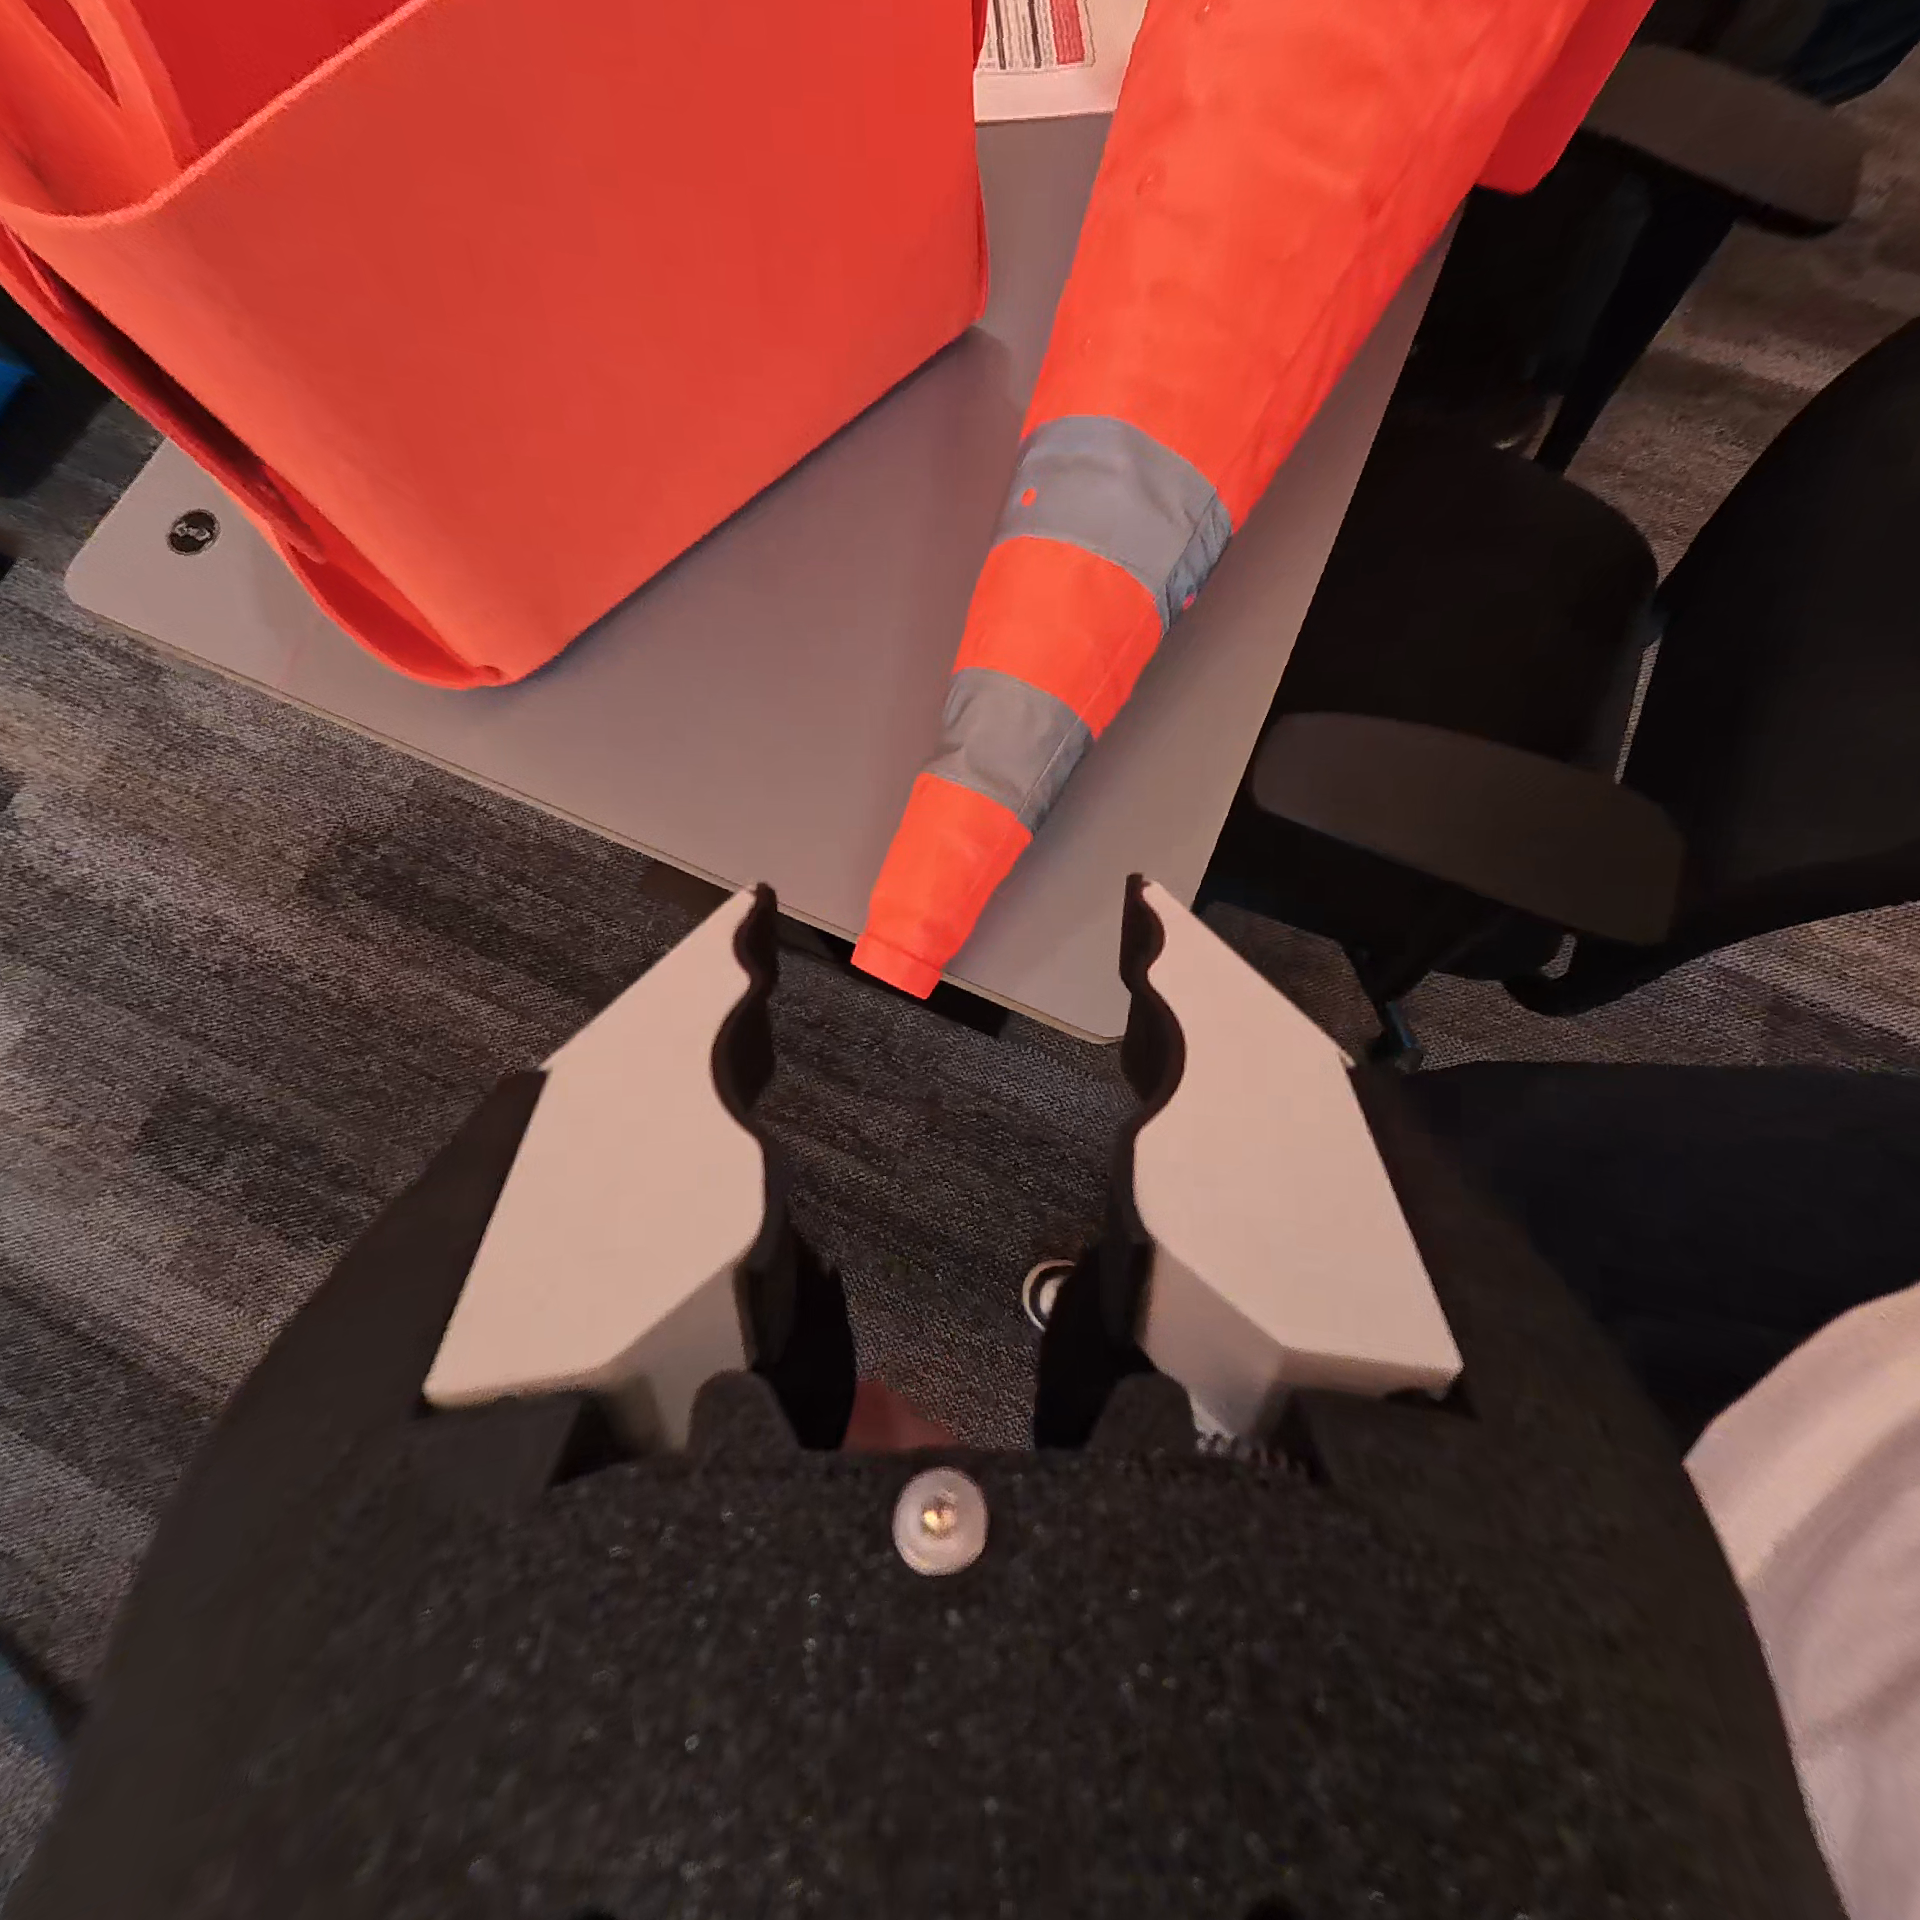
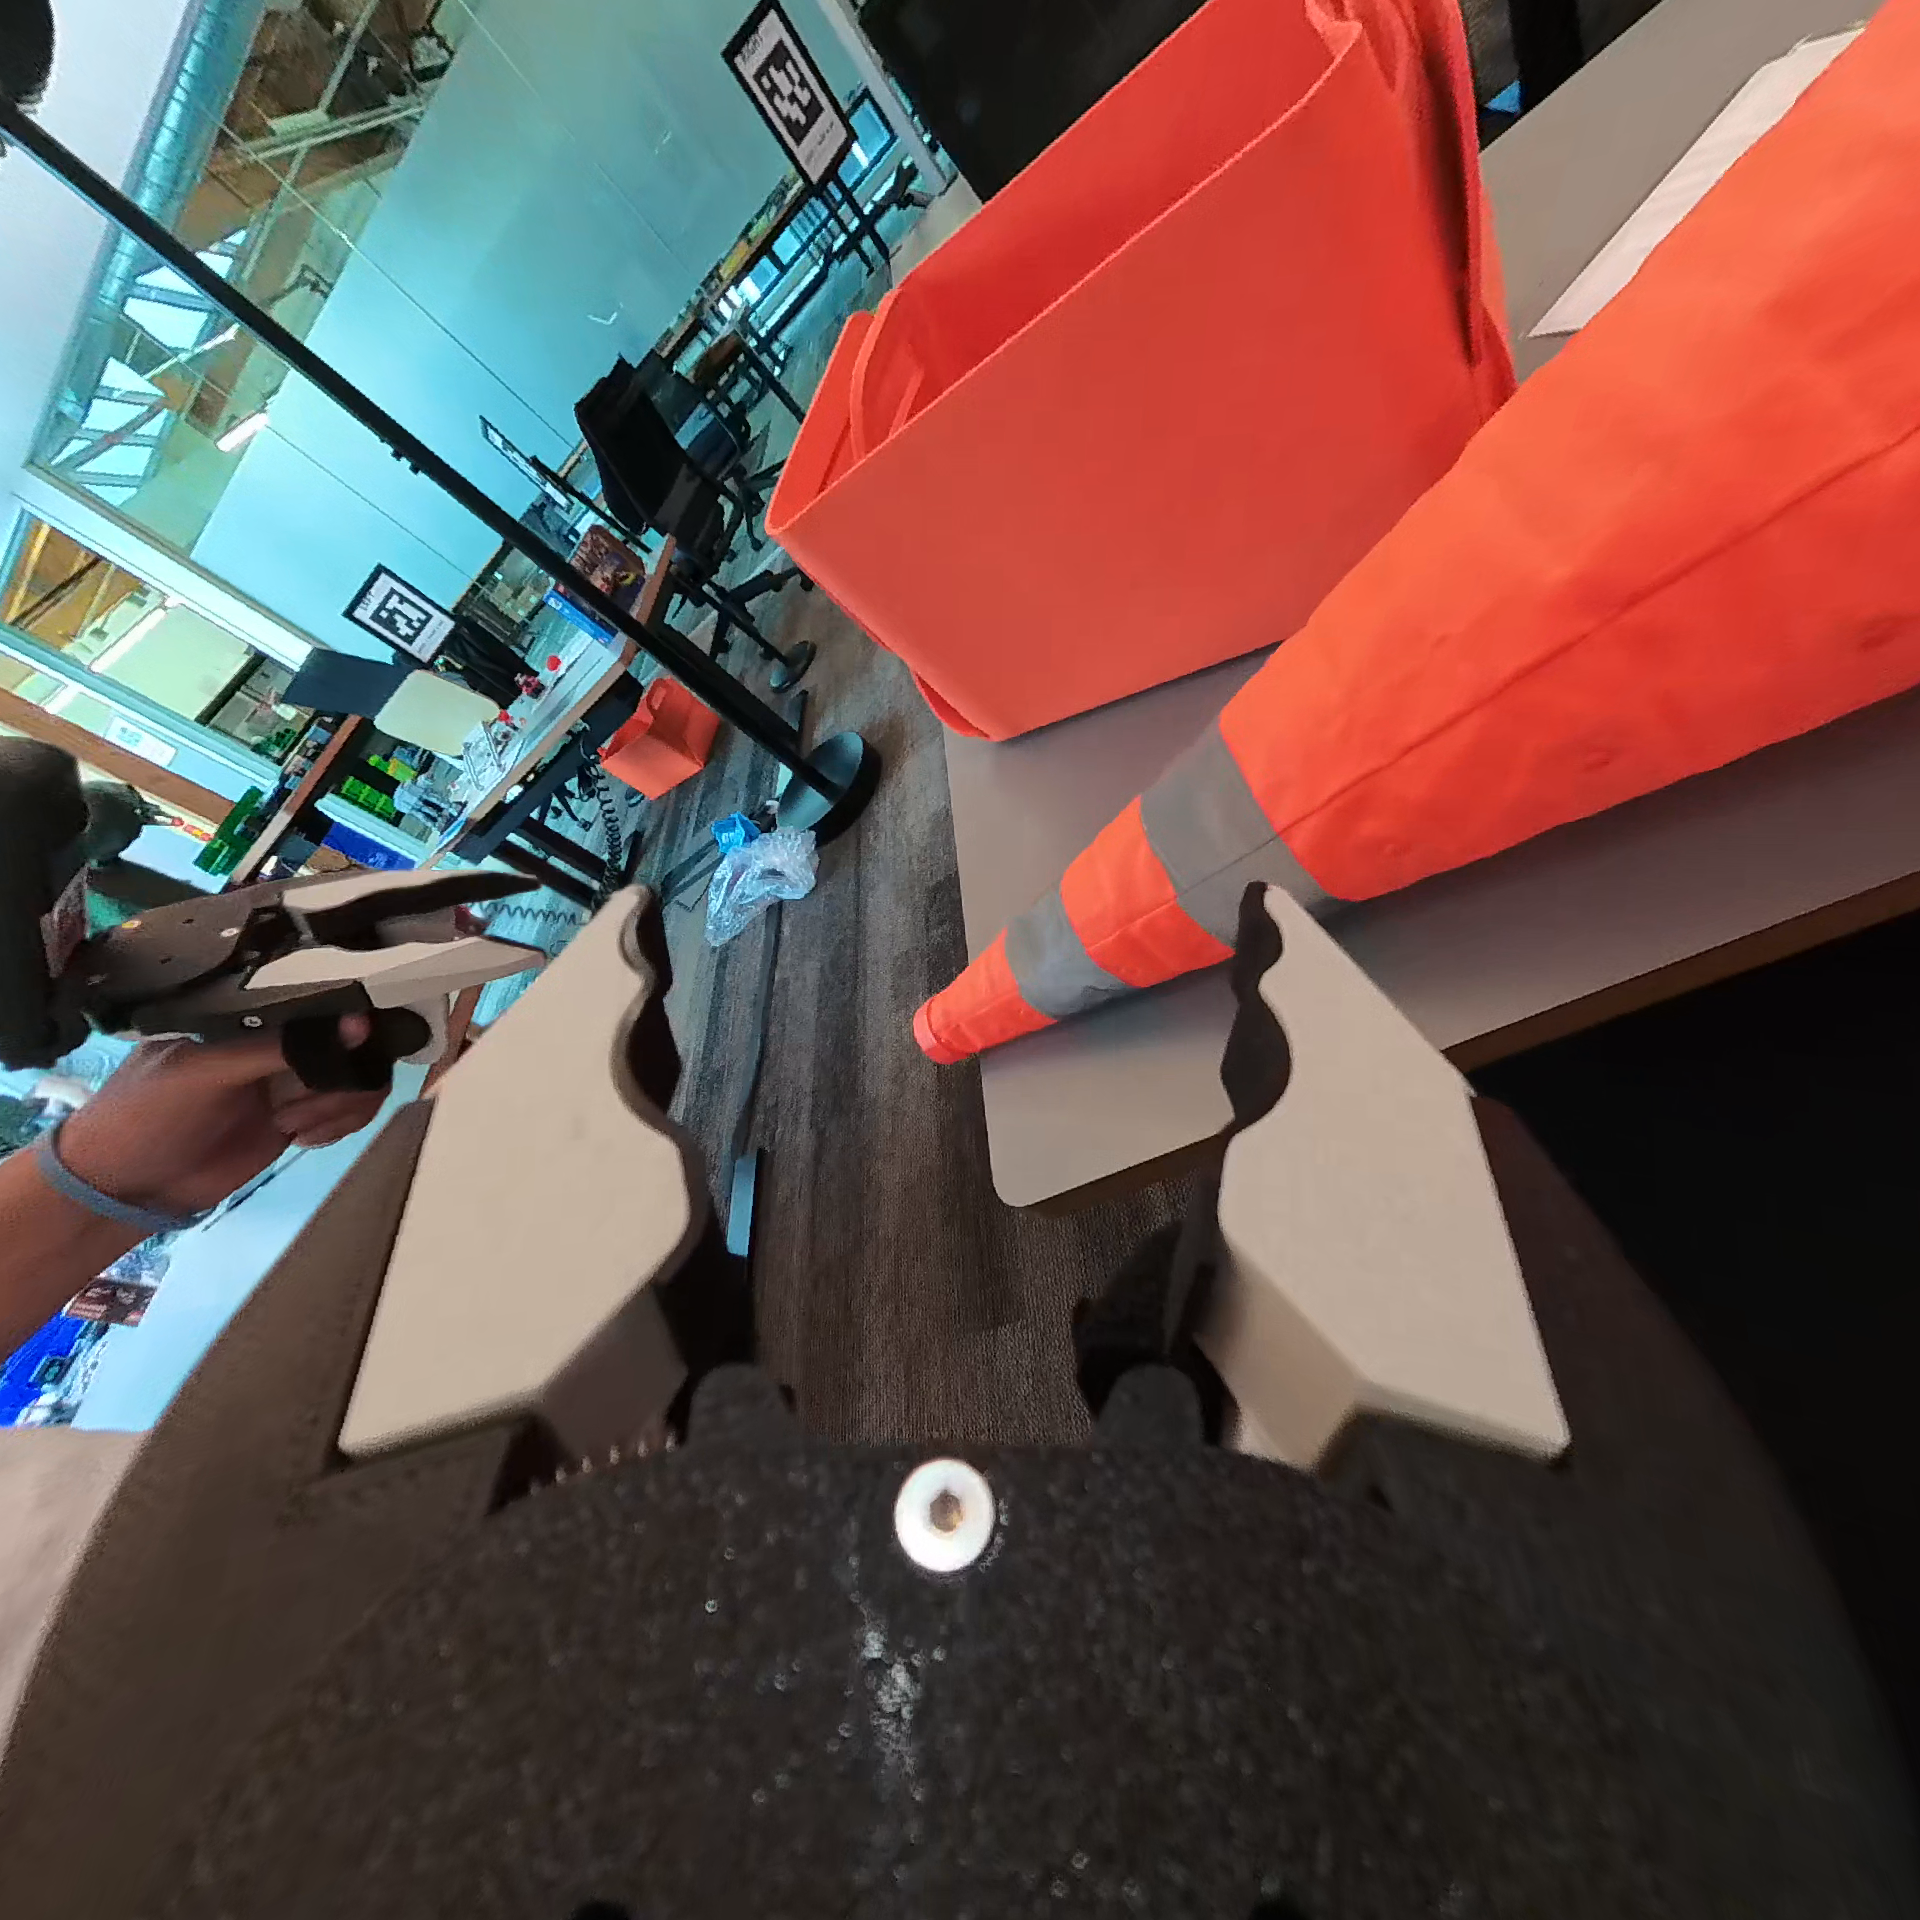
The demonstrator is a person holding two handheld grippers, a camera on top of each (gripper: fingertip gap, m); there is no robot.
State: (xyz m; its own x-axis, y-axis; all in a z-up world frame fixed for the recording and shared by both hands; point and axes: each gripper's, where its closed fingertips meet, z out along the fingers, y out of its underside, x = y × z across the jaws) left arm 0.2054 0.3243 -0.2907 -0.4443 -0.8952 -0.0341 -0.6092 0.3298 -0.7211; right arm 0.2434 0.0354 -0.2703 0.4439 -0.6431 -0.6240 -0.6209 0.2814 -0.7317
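An orange fabric cone with two grey reflective bands lies on its side on a grey table, its narrow tip over the table's near edge. A big orange fabric bin stands on the table beside it. My left gripper is open and empty, hovering above the floor just short of the cone's tip. My right gripper is open and empty, low beside the table corner, with the cone and bin ahead. The left gripper also shows in the right wrist view, held in a hand.
Black office chairs stand to the right of the table. Grey patterned carpet lies below. A sheet of paper lies at the table's far side. A black pole on a round base and a crumpled plastic bag are on the floor. The cone is about 25 cm from my right fingertips.
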